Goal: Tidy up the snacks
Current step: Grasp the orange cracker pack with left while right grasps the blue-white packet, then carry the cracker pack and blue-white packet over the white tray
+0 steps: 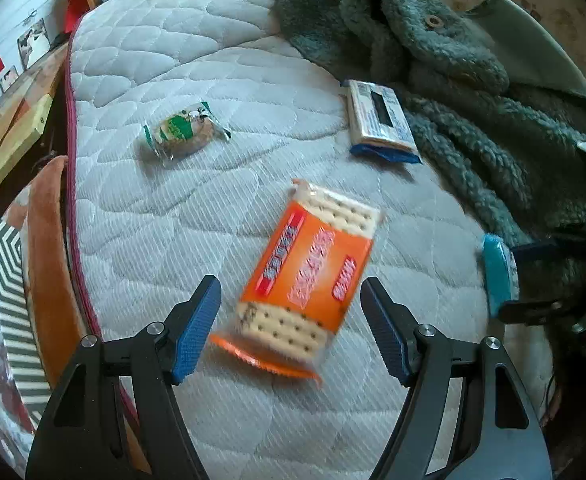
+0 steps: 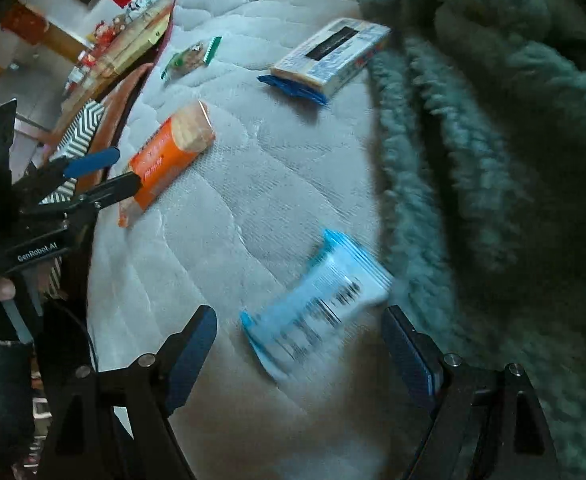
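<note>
While your left gripper (image 1: 289, 320) hangs over the orange cracker pack (image 1: 309, 276) with jaws spread, touching nothing, that pack lies flat mid-mattress (image 1: 181, 208). Your right gripper (image 2: 299, 356) is likewise released above the light-blue packet (image 2: 317, 304), which sits by the mattress's coat-side edge, just beside the green fleece coat (image 2: 493, 160). Farther up lie the blue-and-white pack (image 1: 381, 120) touching the coat and the green-wrapped snack (image 1: 185, 132) near the maroon-piped edge.

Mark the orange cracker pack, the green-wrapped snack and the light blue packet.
orange cracker pack (image 1: 313, 276): left wrist view, on its orange label.
green-wrapped snack (image 1: 183, 132): left wrist view, wrapper centre.
light blue packet (image 2: 321, 304): right wrist view, on its white printed panel.
</note>
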`<state>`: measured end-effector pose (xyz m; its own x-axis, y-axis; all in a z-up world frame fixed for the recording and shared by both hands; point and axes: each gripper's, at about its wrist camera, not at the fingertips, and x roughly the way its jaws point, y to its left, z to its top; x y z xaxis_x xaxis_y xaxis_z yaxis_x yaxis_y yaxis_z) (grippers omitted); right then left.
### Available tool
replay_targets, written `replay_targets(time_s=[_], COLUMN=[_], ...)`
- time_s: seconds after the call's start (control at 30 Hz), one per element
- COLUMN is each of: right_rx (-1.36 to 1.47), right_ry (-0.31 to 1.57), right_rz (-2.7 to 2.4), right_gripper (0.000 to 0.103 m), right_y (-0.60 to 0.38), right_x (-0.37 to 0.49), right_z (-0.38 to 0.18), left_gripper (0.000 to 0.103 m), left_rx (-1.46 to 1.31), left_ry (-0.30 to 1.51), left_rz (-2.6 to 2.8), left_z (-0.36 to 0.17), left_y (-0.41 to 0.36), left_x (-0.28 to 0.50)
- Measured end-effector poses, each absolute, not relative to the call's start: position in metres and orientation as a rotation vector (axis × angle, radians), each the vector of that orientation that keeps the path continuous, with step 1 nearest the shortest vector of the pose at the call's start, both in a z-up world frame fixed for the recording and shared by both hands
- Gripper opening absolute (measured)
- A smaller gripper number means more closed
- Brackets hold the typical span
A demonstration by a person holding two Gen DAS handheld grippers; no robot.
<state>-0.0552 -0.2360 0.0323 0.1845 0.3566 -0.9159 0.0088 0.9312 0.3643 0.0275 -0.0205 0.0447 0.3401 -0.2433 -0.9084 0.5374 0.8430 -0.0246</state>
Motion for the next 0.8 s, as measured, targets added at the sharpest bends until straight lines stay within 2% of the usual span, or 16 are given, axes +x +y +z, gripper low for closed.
replay_targets(time_s=[0.13,0.3,0.37,0.43,0.5,0.8], right_rx=[0.292,0.139,0.109,0.098,0.098,0.041], right_ry=[1.382,1.360,1.340,1.337,1.327,1.262], right_rz=[0.234,0.263,0.277,0.280,0.296,0.427], right_gripper=[0.080,0.056,0.052,0.045,0.032,0.030], right_y=[-0.231,-0.224,-0.224,-0.226,-0.227,-0.192], right_x=[-0.049,-0.052,-0.056,-0.056,-0.055,-0.039], right_z=[0.021,0.023,0.023,0.024,0.027,0.051], left_gripper=[0.073,0.073,0.073,0.060,0.055,0.054], left_rx=[0.318,0.354,0.372,0.380,0.331,0.142], left_ry=[1.126,1.172,1.181,1.192,1.196,1.165], left_rz=[-0.543,-0.528,-0.516,-0.507,-0.504,-0.354], left_z=[0.039,0.024,0.019,0.014,0.016,0.038], left_y=[-0.031,-0.043,-0.046,-0.046,-0.041,-0.005], left_x=[0.035,0.042,0.039,0.036,0.035,0.021])
